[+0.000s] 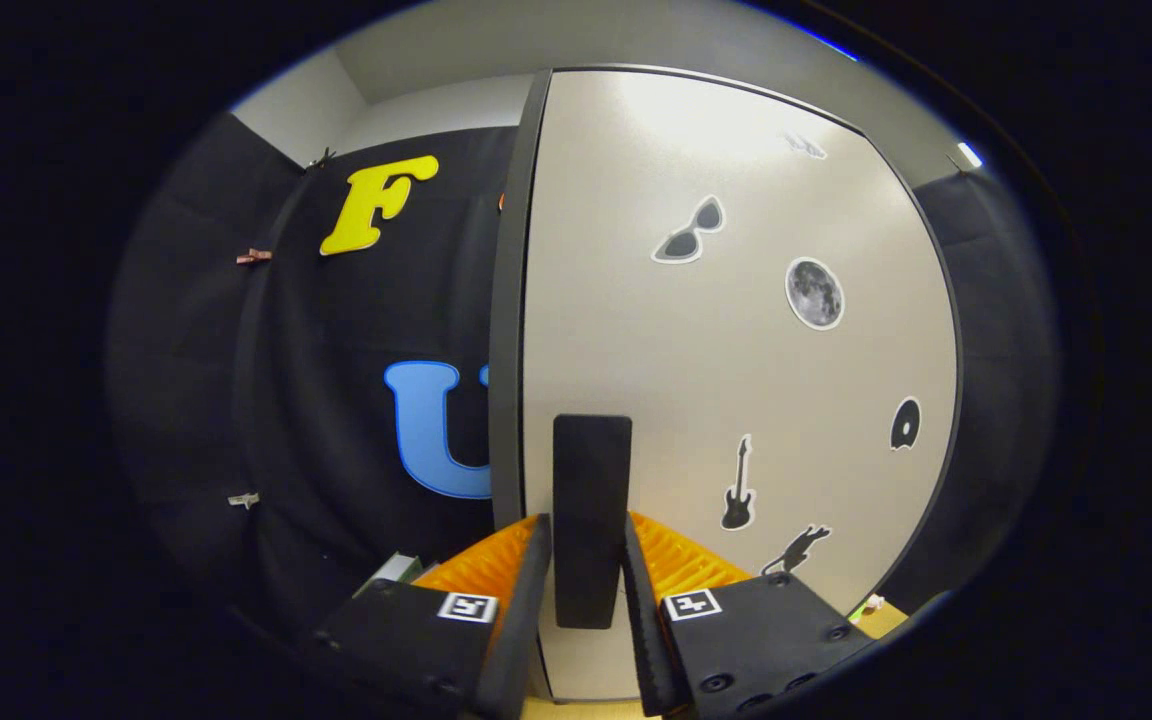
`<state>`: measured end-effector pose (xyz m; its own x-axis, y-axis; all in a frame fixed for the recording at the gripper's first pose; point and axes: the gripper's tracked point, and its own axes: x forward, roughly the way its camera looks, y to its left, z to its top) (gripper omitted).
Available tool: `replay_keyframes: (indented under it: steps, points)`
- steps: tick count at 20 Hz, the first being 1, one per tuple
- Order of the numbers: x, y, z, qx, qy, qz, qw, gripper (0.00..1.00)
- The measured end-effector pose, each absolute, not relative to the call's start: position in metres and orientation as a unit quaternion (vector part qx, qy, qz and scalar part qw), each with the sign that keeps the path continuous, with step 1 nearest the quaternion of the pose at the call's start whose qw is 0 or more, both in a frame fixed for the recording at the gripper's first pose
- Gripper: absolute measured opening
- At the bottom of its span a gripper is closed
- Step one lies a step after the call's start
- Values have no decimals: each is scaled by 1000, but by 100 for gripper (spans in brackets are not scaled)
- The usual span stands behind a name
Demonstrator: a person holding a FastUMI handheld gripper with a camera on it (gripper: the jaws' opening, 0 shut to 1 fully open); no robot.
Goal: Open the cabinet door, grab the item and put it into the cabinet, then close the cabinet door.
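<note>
The tongs (588, 590) clamp the dark upright handle (591, 500) of the white cabinet door (736, 350). Whether this pull opens or closes the door is unclear; no item is visible.

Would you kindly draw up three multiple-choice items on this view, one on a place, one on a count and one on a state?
1. Where is the black handle on the cabinet door?
A. Between the gripper's fingers
B. Far beyond the fingers, at the door's top
C. On the booth's wall

2. How many guitar stickers are on the door?
A. None
B. One
C. Three

3. How does the gripper stand?
A. Spread wide, away from the door
B. Fingers close on either side of the handle
C. Holding a cup

Answers:
1 A: the handle stands upright between the two fingers.
2 B: one guitar sits below the moon sticker.
3 B: the fingers flank the handle; whether both press on it cannot be told.
</note>
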<state>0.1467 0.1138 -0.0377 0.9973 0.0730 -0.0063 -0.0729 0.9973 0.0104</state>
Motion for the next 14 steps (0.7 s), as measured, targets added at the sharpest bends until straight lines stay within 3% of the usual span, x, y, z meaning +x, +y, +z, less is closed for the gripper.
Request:
replay_keyframes:
  steps: [2,4,14]
  points:
    - [142,114,-35,14,6,33,999,39]
    - [146,113,-38,2,11,36,999,21]
    - [84,111,-18,13,27,102,994,22]
